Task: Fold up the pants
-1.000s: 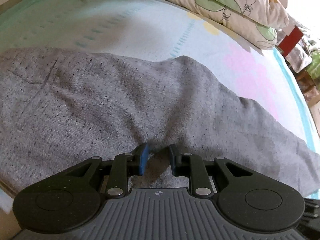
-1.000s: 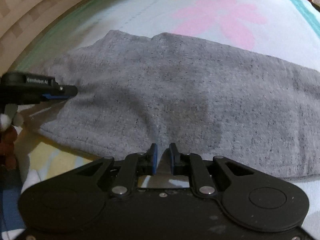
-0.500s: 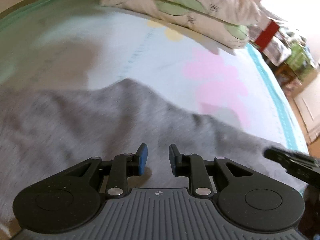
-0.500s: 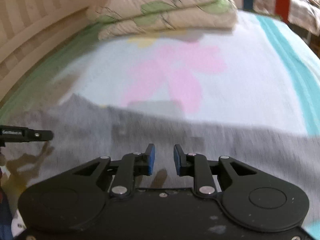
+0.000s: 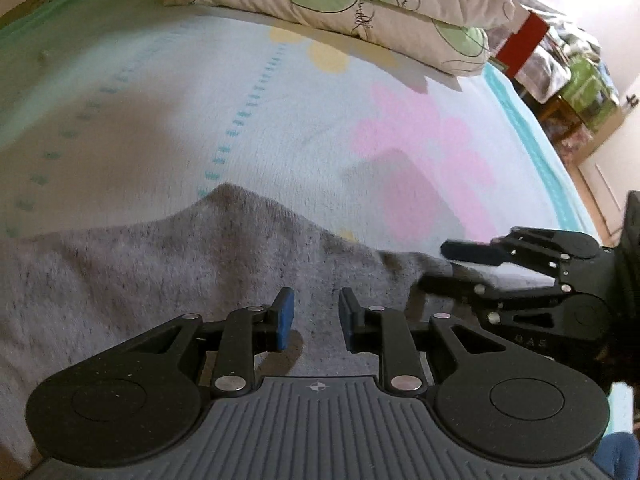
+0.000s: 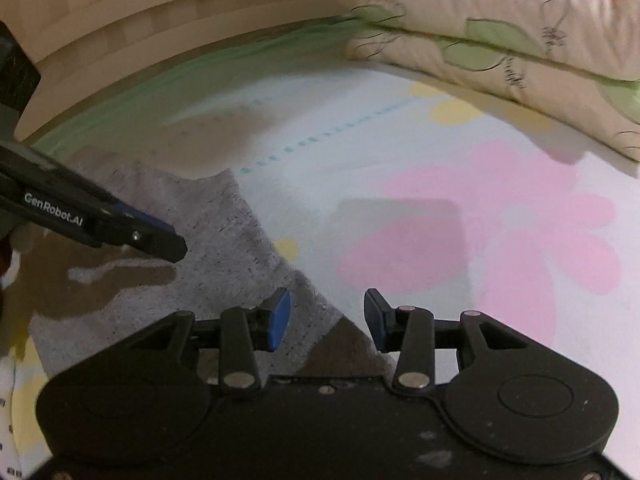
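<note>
The speckled grey knit pants (image 5: 168, 268) lie flat on the pale flower-print bed sheet (image 5: 280, 128). The left gripper (image 5: 316, 320) hovers released, empty; the right gripper (image 6: 326, 318) is opening, nothing pinched.

Left gripper (image 5: 316, 320) parted (narrowly); right gripper (image 6: 326, 318) jaws opening.

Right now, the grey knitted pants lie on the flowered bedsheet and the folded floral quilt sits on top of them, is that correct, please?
Not quite: the folded floral quilt sits on the flowered bedsheet well beyond the grey knitted pants, with bare sheet between them, not on top. The left wrist view shows the gap; the pants do lie on the sheet.
</note>
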Available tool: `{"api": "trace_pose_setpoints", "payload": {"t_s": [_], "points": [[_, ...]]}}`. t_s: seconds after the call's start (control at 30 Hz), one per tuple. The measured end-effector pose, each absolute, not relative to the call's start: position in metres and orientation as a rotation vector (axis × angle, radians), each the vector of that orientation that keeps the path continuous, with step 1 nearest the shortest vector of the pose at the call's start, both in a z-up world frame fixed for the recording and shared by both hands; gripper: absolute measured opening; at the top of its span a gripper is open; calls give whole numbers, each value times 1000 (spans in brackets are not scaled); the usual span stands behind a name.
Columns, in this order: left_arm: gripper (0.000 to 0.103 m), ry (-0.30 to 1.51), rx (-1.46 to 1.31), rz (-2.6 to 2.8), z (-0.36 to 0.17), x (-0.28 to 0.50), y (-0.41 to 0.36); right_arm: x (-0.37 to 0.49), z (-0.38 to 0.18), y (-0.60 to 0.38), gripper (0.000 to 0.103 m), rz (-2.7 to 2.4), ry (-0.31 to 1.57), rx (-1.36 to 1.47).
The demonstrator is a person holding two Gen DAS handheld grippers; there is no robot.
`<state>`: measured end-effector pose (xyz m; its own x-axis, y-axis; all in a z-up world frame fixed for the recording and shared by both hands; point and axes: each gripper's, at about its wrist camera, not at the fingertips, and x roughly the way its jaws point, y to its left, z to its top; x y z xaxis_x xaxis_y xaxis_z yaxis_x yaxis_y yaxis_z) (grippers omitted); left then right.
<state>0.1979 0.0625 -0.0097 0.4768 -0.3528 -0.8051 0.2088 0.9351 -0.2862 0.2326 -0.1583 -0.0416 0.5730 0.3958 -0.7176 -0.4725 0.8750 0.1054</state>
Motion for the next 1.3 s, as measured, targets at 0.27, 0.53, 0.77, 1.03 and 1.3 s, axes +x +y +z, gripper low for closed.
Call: {"api": "trace_pose_setpoints", "payload": {"t_s": [0.27, 0.53, 0.77, 1.03, 1.3], "points": [[45, 958, -165, -394, 8, 214, 52, 208, -38, -141, 2, 599, 805, -156], [46, 993, -109, -393, -4, 228, 24, 170, -44, -123, 3, 579, 792, -230], [44, 1043, -110, -293, -41, 221, 47, 173, -38, -127, 7, 584, 789, -227], [45, 1014, -108, -295, -41, 213, 50, 219, -12, -158, 13, 491, 757, -7], [44, 1007, -142, -306, -40, 211, 59, 260, -41, -145, 43, 557, 942, 6]]}}
